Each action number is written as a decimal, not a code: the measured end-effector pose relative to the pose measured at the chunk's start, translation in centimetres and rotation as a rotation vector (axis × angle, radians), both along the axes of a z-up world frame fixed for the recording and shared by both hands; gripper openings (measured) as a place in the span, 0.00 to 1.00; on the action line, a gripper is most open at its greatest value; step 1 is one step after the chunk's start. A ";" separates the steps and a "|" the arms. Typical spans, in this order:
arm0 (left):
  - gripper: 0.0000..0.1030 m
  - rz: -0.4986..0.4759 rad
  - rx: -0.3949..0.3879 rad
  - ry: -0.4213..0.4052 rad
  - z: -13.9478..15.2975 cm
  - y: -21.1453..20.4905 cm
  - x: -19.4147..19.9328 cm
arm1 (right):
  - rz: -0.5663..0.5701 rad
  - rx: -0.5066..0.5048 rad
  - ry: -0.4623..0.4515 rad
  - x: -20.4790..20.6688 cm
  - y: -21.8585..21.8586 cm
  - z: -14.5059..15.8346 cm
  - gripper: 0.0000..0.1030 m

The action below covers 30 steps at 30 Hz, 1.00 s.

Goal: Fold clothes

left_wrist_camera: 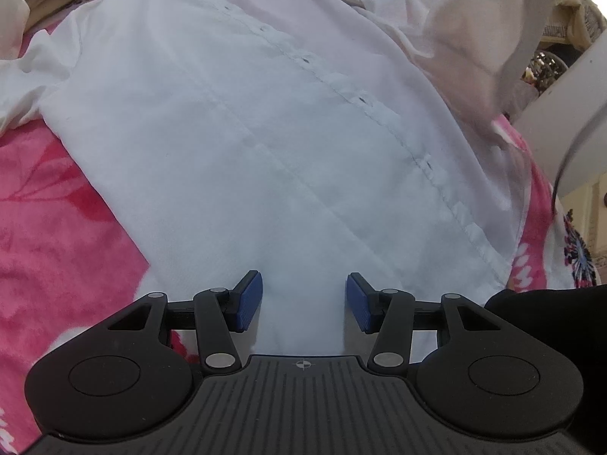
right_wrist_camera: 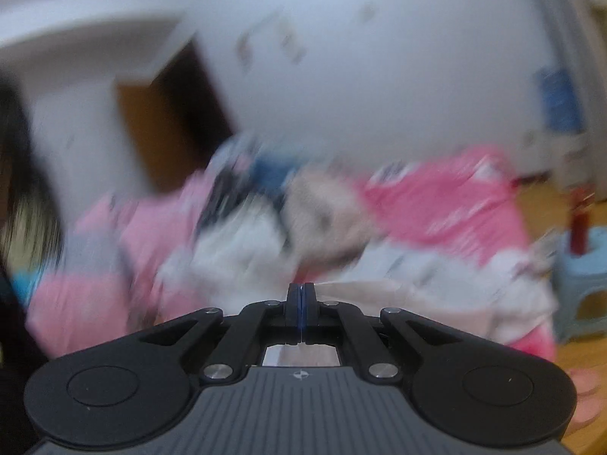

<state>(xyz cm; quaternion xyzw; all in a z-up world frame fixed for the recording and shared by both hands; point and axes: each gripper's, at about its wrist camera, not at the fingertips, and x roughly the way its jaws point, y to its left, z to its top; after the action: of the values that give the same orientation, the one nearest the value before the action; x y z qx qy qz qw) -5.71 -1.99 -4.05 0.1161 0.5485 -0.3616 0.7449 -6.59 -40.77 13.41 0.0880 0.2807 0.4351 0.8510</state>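
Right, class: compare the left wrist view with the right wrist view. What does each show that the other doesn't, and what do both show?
Only the left wrist view shows the white shirt spread flat, button placket visible, with the left gripper open above its hem.

Only the right wrist view, which is badly blurred, shows the right gripper shut on a thin edge of pale fabric, a doorway, a wall and a blue stool.

Both show the pink blanket underneath and heaped clothes.
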 end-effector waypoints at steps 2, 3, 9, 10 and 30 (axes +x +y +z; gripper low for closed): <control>0.48 -0.001 -0.009 -0.006 0.1 -0.1 0.0 | 0.112 -0.083 0.069 -0.8 2.3 -2.3 0.00; 0.48 -0.002 -0.015 -0.009 0.2 -0.1 0.0 | 0.163 -0.126 0.105 -1.2 3.4 -3.7 0.00; 0.48 -0.006 -0.054 0.000 0.7 0.0 -0.1 | 0.333 -0.363 0.246 -4.2 8.8 -11.8 0.00; 0.48 -0.006 -0.064 0.005 0.7 0.0 -0.1 | 0.341 -0.385 0.255 -4.5 9.5 -12.9 0.00; 0.47 -0.166 -0.175 0.048 0.9 -4.4 0.3 | -0.273 -0.369 0.317 -7.7 -1.4 -13.2 0.28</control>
<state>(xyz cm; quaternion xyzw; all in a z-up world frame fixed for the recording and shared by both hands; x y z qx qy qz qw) -5.43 -6.38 -3.16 0.0870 0.5212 -0.4710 0.7063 -14.29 -42.21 0.19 0.0357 0.4703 0.2386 0.8489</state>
